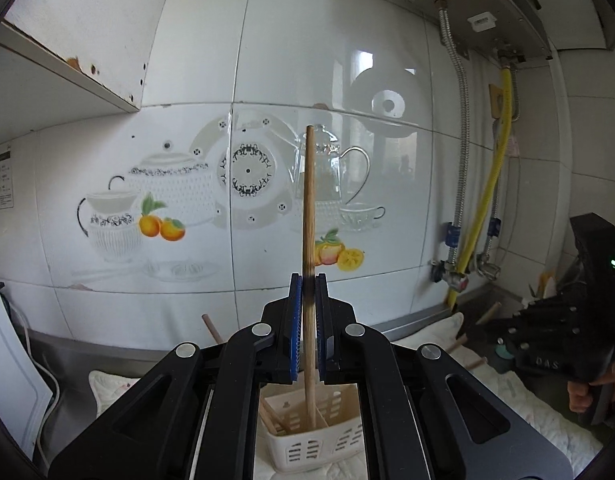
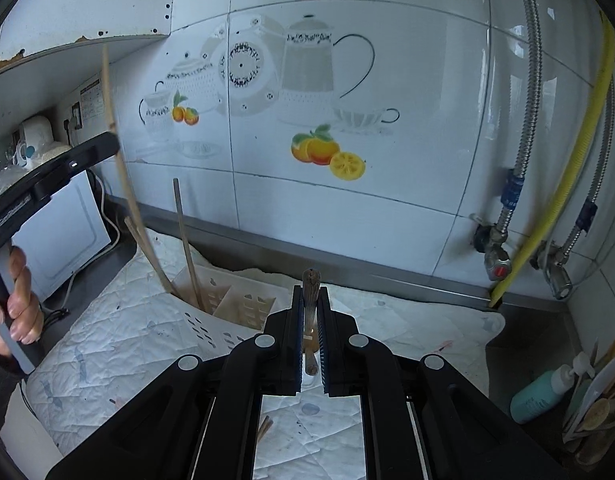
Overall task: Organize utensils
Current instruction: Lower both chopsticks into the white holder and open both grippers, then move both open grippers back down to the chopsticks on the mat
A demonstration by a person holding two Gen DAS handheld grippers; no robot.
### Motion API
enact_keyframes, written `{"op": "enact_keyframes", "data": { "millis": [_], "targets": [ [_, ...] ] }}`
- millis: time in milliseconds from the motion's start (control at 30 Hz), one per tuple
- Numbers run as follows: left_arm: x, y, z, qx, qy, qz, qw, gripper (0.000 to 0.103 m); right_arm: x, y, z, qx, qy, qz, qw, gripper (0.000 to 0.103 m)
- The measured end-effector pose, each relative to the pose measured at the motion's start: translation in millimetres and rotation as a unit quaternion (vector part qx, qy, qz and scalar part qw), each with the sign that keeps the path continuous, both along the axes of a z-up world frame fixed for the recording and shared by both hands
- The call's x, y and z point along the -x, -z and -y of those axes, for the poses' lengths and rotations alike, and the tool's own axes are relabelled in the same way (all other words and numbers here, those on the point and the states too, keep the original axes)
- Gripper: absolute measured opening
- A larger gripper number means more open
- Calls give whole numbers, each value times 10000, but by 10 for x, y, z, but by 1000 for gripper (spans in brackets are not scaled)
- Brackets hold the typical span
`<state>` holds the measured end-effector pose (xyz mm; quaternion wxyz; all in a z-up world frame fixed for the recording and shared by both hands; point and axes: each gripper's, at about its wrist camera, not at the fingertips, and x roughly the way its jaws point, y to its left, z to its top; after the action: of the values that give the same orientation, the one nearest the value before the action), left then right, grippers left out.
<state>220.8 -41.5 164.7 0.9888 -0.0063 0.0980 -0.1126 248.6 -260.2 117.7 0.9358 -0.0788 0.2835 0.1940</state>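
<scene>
My left gripper (image 1: 307, 280) is shut on a long wooden chopstick (image 1: 308, 200) that stands upright. Its lower end dips into a compartment of the white slotted utensil basket (image 1: 307, 452), where other chopsticks lean. In the right wrist view that basket (image 2: 227, 312) sits on the cloth at left, and the left gripper (image 2: 114, 136) hangs above it with the chopstick (image 2: 107, 88). My right gripper (image 2: 310, 292) is shut on a short brown wooden utensil (image 2: 310, 280) seen nearly end-on, to the right of the basket. The right gripper (image 1: 525, 314) also shows at the far right of the left wrist view.
A white quilted cloth (image 2: 127, 340) covers the steel counter below a tiled wall (image 2: 347, 200). Pipes and a yellow hose (image 2: 587, 140) run down at right, near a teal bottle (image 2: 539, 396) and a holder of spoons (image 2: 599, 412). A white appliance (image 2: 63, 224) stands at left. Loose chopsticks (image 2: 265, 428) lie on the cloth.
</scene>
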Motion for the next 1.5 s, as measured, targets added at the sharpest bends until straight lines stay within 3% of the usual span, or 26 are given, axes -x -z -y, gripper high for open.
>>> {"op": "enact_keyframes", "data": {
  "millis": [367,467,600,667,733,967,1233,1500],
  "targets": [
    [-424,432,37,-56,-137,-571,9983,5,-149,221,-31,14,-99,-297,9995,7],
    [-449,491,48,-91,-54,-666,9977,6,-130,211,8,-92,-65,-271,9996,16],
    [-379,477,80,-170,-51,-628,9979,12,-53,133,88,-214,20,-166,9996,21],
    [-313,443,87,-159,-29,-592,9981,21,28,81,138,-279,69,-83,9996,24],
    [-217,398,79,-128,-27,-527,9985,44,139,33,194,-366,124,5,9993,28],
    [263,346,14,-84,-10,-477,9988,57,728,79,330,-730,309,215,9966,32],
    [899,666,-74,-16,-46,-801,9968,76,1476,580,282,-670,530,183,9962,33],
    [1425,1232,-183,141,-113,-1249,9920,84,2016,1288,146,-744,714,-182,9945,33]
  ]
}}
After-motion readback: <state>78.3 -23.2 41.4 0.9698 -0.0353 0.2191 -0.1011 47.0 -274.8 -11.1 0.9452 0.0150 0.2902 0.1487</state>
